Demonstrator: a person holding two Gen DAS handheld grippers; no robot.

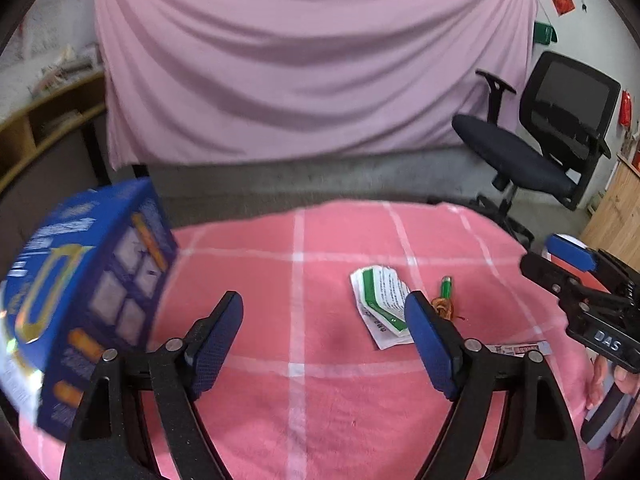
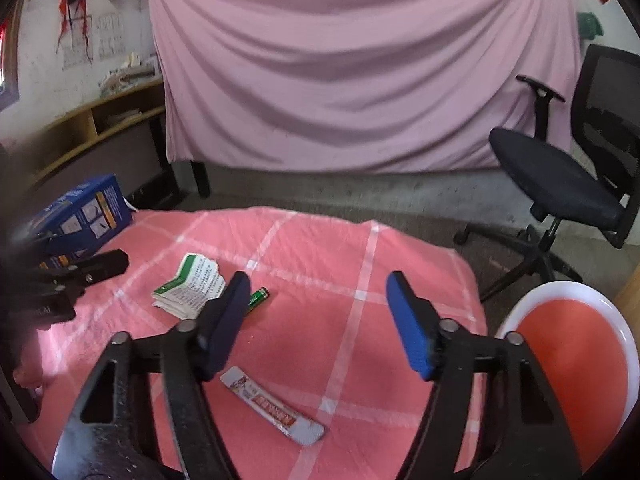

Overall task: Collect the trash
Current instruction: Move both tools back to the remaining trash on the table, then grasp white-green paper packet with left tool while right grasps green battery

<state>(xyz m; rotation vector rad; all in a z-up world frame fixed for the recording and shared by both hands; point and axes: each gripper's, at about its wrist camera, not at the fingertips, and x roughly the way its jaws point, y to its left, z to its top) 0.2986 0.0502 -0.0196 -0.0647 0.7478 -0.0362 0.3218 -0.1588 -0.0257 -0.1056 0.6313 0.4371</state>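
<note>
Trash sachet (image 2: 272,406) lies under the right gripper (image 2: 318,322); both it and the left gripper (image 1: 324,344) gape apart.

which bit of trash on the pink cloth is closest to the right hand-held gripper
The long flat sachet, lying just below the right hand-held gripper. The folded leaflet and green battery lie farther out, left of it.

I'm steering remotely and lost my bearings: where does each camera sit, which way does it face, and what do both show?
Left wrist: on the left gripper, open, facing across the pink cloth toward the curtain; the right gripper and some of the person's fingers show at right.
Right wrist: on the right gripper, open above the sachet, facing the same way; the left gripper shows at left.
Shared: leaflet, battery, blue box, office chair.
</note>
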